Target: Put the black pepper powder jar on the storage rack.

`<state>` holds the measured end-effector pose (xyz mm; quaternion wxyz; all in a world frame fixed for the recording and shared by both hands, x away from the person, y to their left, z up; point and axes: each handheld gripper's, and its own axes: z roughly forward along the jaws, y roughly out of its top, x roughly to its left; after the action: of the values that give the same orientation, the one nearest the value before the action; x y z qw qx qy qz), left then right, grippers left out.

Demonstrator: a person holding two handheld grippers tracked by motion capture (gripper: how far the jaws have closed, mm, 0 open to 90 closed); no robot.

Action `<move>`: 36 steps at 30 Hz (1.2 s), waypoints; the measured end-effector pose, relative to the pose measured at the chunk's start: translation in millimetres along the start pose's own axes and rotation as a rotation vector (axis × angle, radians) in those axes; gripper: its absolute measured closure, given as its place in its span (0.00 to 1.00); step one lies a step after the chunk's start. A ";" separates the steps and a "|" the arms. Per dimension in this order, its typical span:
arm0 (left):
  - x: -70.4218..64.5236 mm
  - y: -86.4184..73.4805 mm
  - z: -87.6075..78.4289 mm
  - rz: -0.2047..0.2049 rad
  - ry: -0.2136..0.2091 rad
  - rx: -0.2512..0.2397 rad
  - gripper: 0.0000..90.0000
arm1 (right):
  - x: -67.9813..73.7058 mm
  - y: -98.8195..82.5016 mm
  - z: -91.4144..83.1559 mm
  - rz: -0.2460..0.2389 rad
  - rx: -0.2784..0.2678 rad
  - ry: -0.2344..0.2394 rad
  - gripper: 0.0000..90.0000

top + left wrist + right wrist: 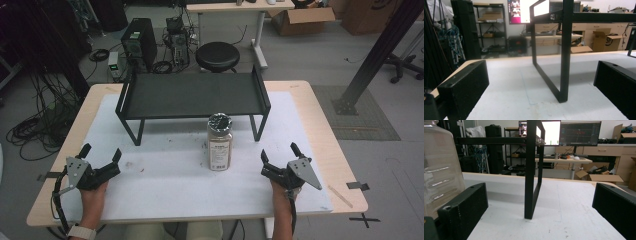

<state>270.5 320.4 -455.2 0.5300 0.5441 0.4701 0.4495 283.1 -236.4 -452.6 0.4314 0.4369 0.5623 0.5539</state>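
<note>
Standing upright near the middle of a white mat [165, 185], a clear jar [220, 142] with a dark lid and a printed label holds a pale, sandy filling. It sits just in front of a low black metal shelf [192, 95], close to that shelf's right front leg, and nothing touches it.

To the jar's left, well apart from it, the left gripper [102, 159] rests low over the mat in a person's hand, its two black jaws spread wide with nothing between them. In the left gripper view the same jaws rise at either side of the picture, with bare mat between them and one leg frame of the shelf straight ahead.

To the jar's right, also well apart, the right gripper [279, 156] sits in the person's other hand, jaws likewise spread wide and holding nothing. In the right gripper view the jar [440, 167] shows as a ribbed clear wall at the left edge, beside the left-hand jaw, and the shelf's leg frame stands ahead on the mat.

The mat covers most of a light wooden table [320, 125]. Beyond the table are a round black stool [217, 56], a computer tower [138, 42], loose cables on the floor and cardboard boxes.
</note>
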 end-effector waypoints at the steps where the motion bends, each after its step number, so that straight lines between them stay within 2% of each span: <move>1: 0.0 0.1 0.1 0.000 -0.001 0.001 0.00 | 0.0 0.0 0.0 0.000 0.000 0.000 0.00; 16: 0.0 0.0 -0.2 0.001 0.000 -0.001 0.00 | -0.7 0.4 0.9 0.004 0.007 0.000 0.00; 24: 0.0 0.0 0.0 0.000 -0.001 -0.002 0.00 | -1.8 1.3 1.5 0.027 0.018 -0.016 0.00; 31: -0.2 0.0 -0.1 0.003 0.000 -0.002 0.00 | 6.7 11.2 0.9 0.005 0.026 -0.013 0.00; 36: -0.1 0.0 -0.1 0.000 -0.001 -0.002 0.00 | 13.4 21.3 0.3 0.010 0.031 -0.023 0.00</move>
<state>270.4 320.4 -455.2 0.5307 0.5438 0.4694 0.4499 280.4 -223.2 -431.3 0.4282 0.4525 0.5635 0.5425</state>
